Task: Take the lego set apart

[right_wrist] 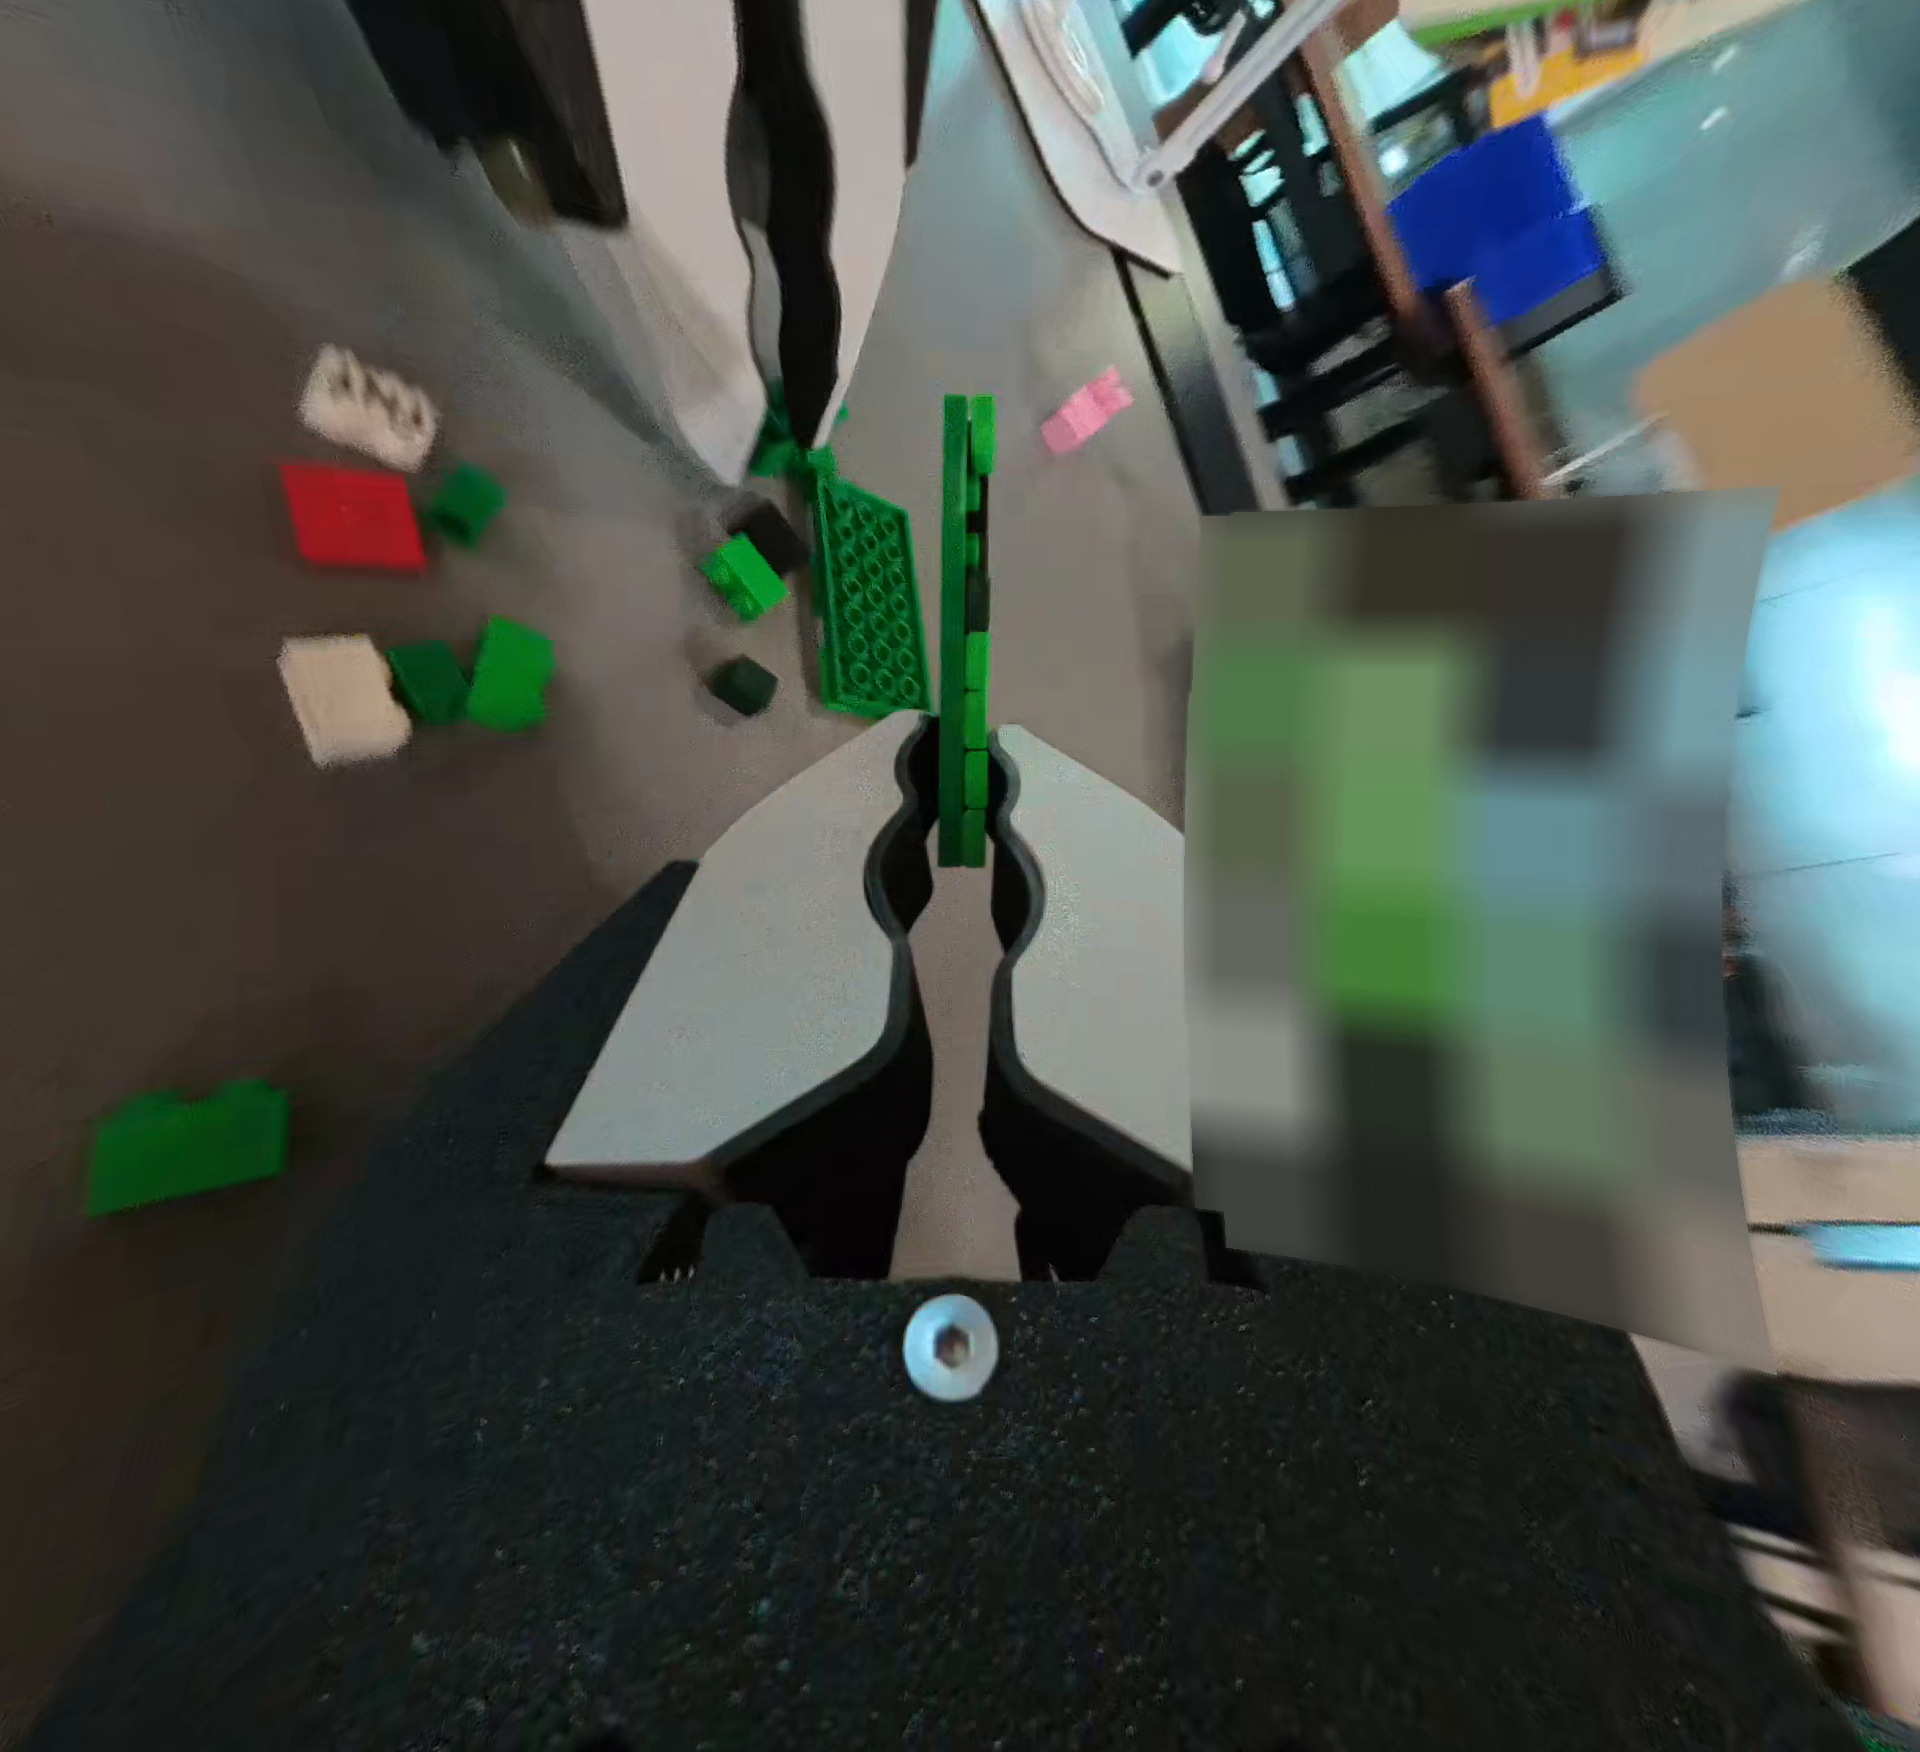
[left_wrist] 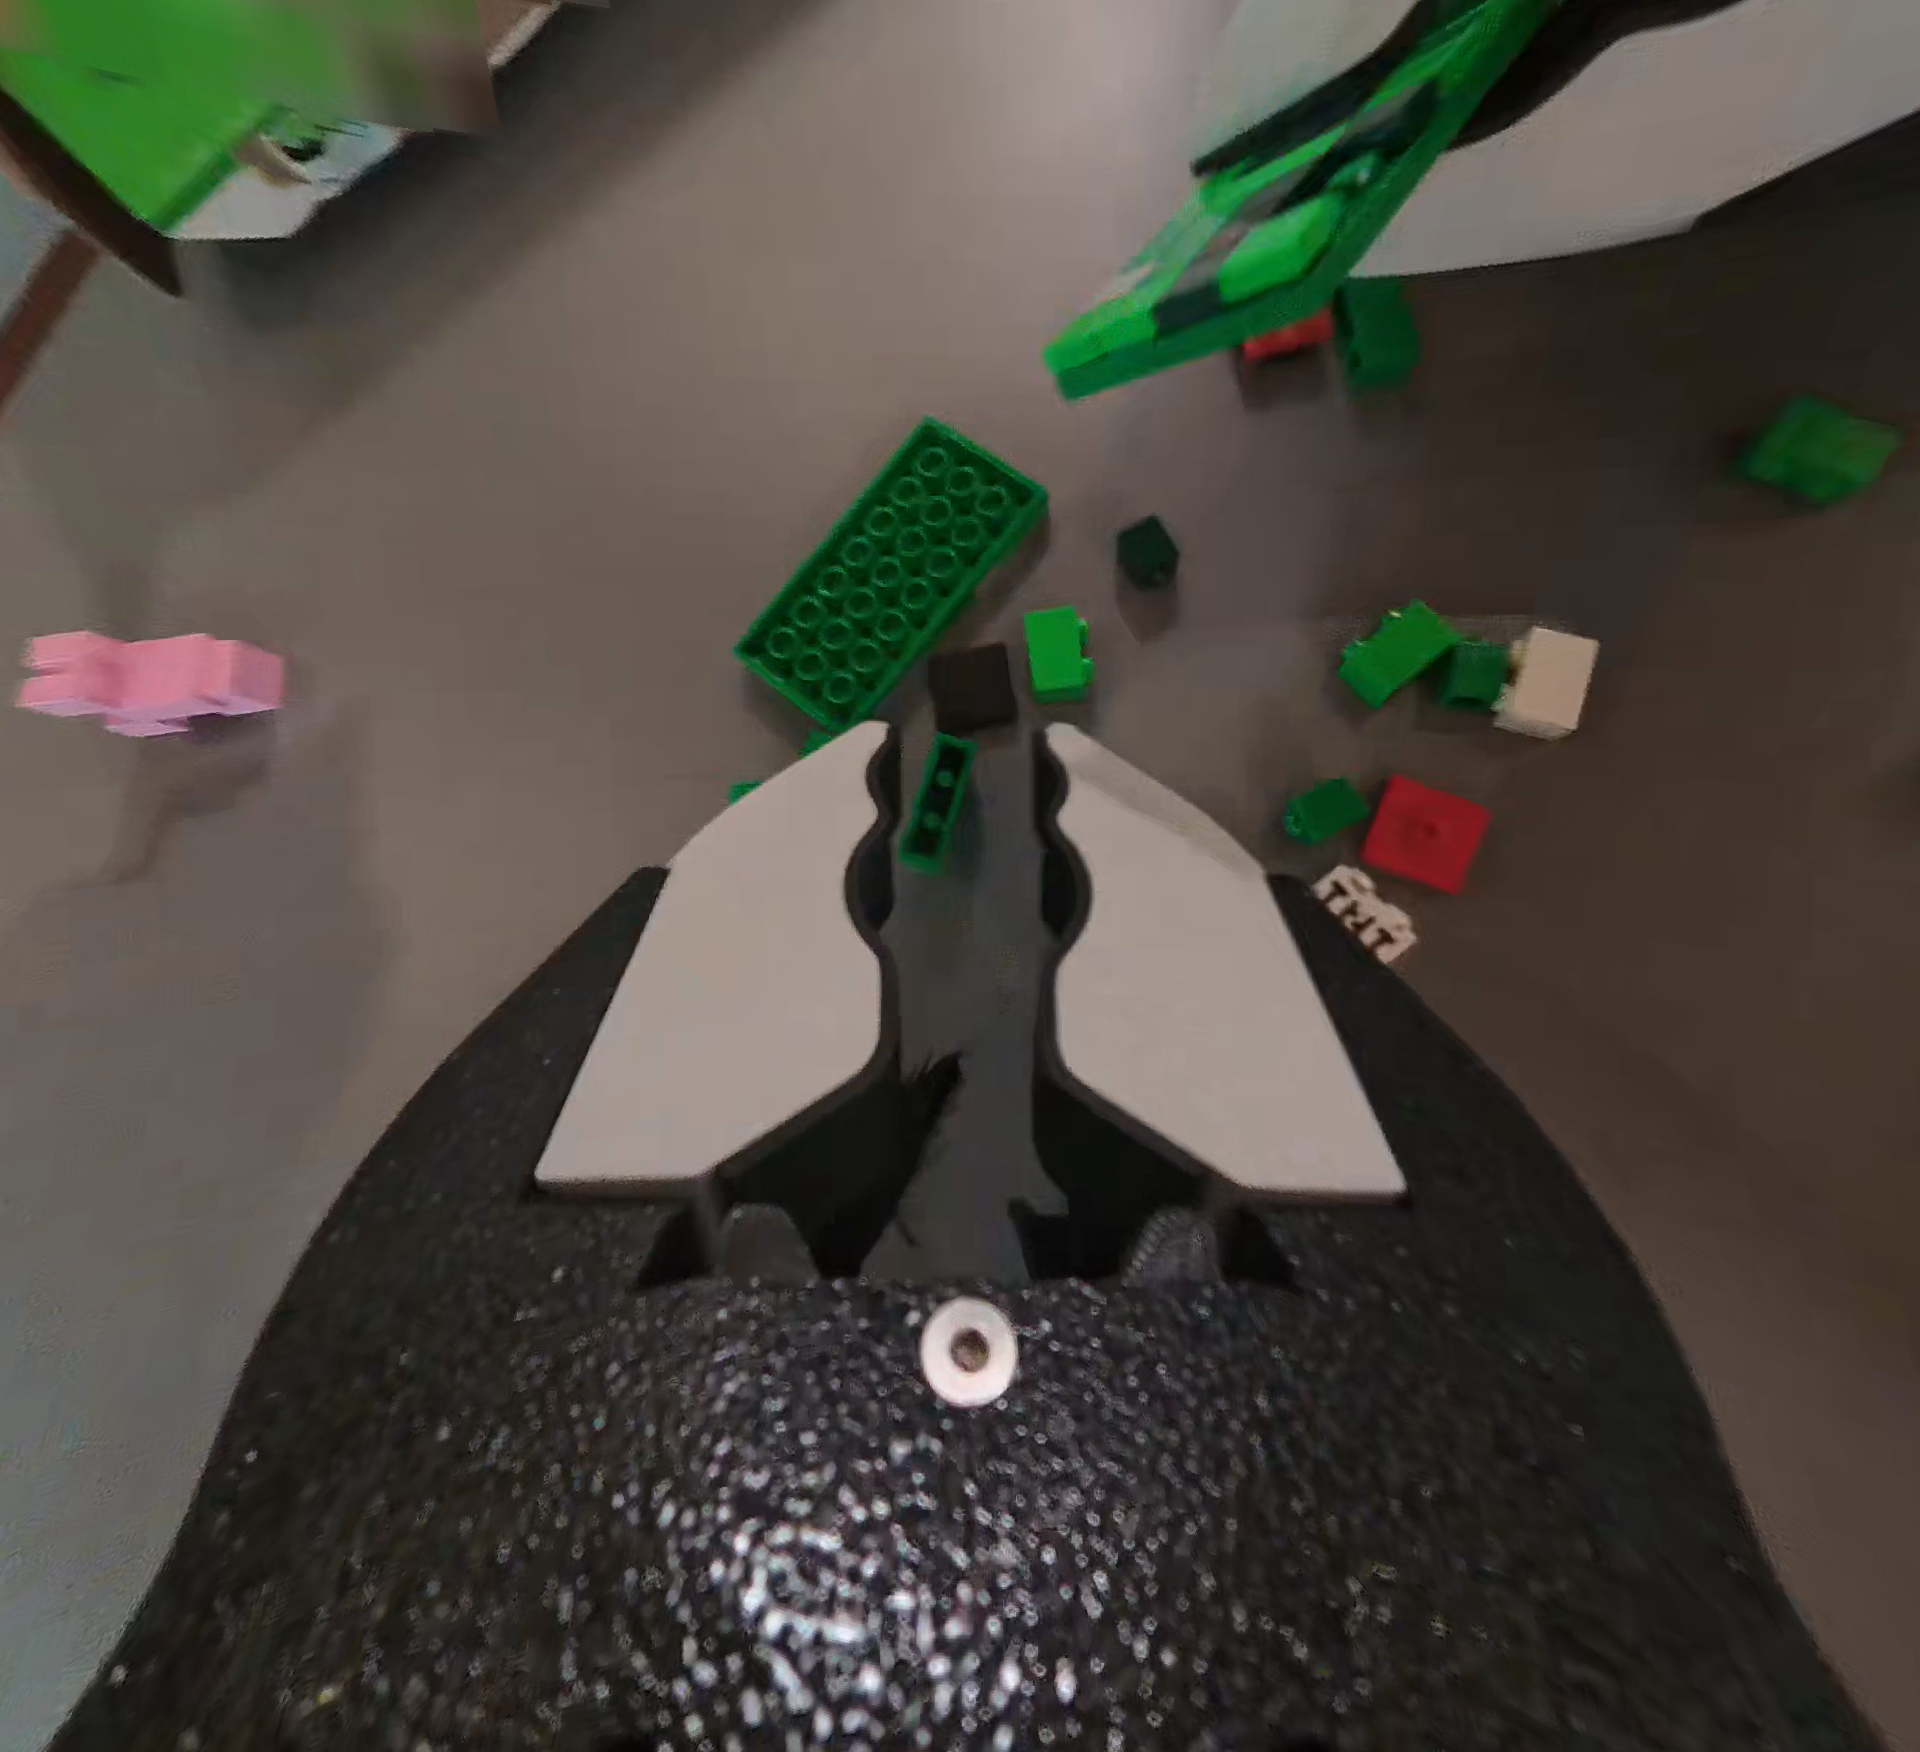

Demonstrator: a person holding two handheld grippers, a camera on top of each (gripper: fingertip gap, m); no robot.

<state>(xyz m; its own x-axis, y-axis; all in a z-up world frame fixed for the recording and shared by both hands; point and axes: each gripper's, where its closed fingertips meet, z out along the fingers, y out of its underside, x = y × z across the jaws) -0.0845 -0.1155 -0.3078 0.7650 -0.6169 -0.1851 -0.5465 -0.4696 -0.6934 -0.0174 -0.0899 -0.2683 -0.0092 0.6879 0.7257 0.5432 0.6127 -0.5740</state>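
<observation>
right wrist view: right gripper (right_wrist: 961, 746) pinching green plate (right_wrist: 964, 622) edge-on; left gripper (left_wrist: 966, 741) spread, angled down over small green brick (left_wrist: 938, 801).

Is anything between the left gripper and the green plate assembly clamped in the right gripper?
Nothing visible blocks it. The right gripper holds the green plate assembly above the table. The open left gripper hangs over loose pieces: an upturned green plate, a black tile and a small green brick.
</observation>
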